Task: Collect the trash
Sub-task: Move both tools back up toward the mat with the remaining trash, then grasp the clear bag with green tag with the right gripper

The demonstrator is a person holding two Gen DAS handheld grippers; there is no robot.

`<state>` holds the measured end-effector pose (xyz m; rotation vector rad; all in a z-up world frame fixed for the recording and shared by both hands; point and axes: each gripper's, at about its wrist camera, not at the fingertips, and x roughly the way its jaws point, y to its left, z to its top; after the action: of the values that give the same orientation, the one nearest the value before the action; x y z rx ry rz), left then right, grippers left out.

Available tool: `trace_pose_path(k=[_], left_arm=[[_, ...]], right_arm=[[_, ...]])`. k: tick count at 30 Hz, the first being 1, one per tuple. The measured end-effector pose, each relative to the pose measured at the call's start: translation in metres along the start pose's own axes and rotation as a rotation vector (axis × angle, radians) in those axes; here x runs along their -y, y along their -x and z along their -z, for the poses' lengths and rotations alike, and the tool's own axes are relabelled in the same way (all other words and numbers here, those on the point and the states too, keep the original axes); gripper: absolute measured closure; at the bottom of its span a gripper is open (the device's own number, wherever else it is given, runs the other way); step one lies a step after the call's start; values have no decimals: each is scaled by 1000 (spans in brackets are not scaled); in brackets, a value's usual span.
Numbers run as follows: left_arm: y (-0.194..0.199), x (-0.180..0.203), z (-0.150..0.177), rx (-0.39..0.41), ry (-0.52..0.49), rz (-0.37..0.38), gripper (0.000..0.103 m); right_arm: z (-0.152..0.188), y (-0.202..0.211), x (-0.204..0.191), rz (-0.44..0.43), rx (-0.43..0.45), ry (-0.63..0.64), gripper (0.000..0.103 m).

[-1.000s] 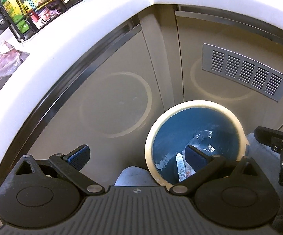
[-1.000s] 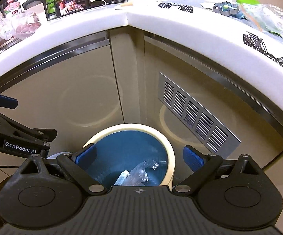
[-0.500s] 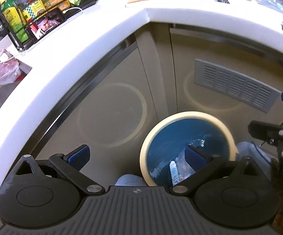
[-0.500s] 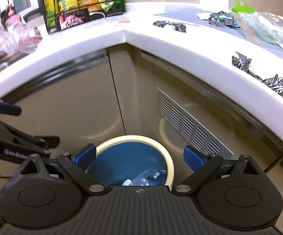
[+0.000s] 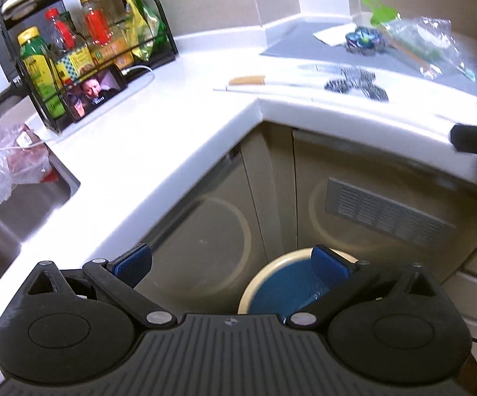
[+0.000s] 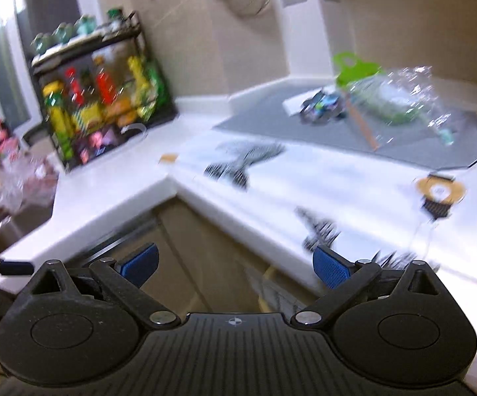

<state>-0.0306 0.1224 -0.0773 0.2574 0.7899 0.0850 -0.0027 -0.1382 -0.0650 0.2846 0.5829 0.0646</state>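
A round trash bin (image 5: 265,280) with a cream rim and blue inside stands on the floor against the corner cabinets, low in the left wrist view. My left gripper (image 5: 232,265) is open and empty above and in front of it. My right gripper (image 6: 235,265) is open and empty, raised to countertop height; its view is blurred. On the white counter (image 5: 172,125) lie black patterned wrappers (image 5: 354,81), (image 6: 241,161), a crumpled clear plastic bag (image 5: 426,44), (image 6: 400,102), a small blue wrapper (image 5: 364,39) and a yellow-and-black wrapper (image 6: 439,194).
A black wire rack (image 5: 83,52) of bottles and packets stands at the counter's back left, with a phone (image 5: 96,94) leaning on it. A steel sink (image 5: 11,224) with plastic bags is at far left. A knife (image 5: 255,81) lies on the counter. A grey mat (image 6: 370,132) covers the right side.
Both grippers have risen from over the bin up to counter height. The bin has dropped to the bottom of the left view and out of the right view. Both stay open.
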Motion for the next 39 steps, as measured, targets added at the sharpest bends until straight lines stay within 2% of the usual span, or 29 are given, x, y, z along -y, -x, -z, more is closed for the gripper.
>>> trace_pose_path(k=[9, 17, 23, 27, 32, 35, 37, 38, 39], left_arm=[[-5, -3, -28, 20, 3, -6, 0], [-9, 15, -60, 70, -34, -13, 0], [-16, 24, -83, 78, -36, -24, 0], [-20, 25, -93, 83, -38, -41, 0], [-31, 20, -105, 72, -28, -66, 0], [-38, 18, -115, 65, -15, -77, 0], [-40, 19, -124, 67, -5, -74, 0], [-41, 20, -129, 71, -2, -69, 0], [-42, 22, -136, 79, -2, -61, 0]], right_arm=[[-26, -3, 40, 104, 116, -49, 0], [-54, -22, 79, 280, 236, -93, 0], [-79, -57, 112, 339, 265, -175, 0], [-96, -97, 138, 385, 224, -235, 0], [-106, -138, 179, 353, 135, -440, 0], [-109, -150, 182, 377, 161, -442, 0], [-111, -156, 185, 345, 167, -436, 0], [-111, -157, 185, 323, 174, -430, 1], [-109, -156, 185, 313, 179, -429, 15]])
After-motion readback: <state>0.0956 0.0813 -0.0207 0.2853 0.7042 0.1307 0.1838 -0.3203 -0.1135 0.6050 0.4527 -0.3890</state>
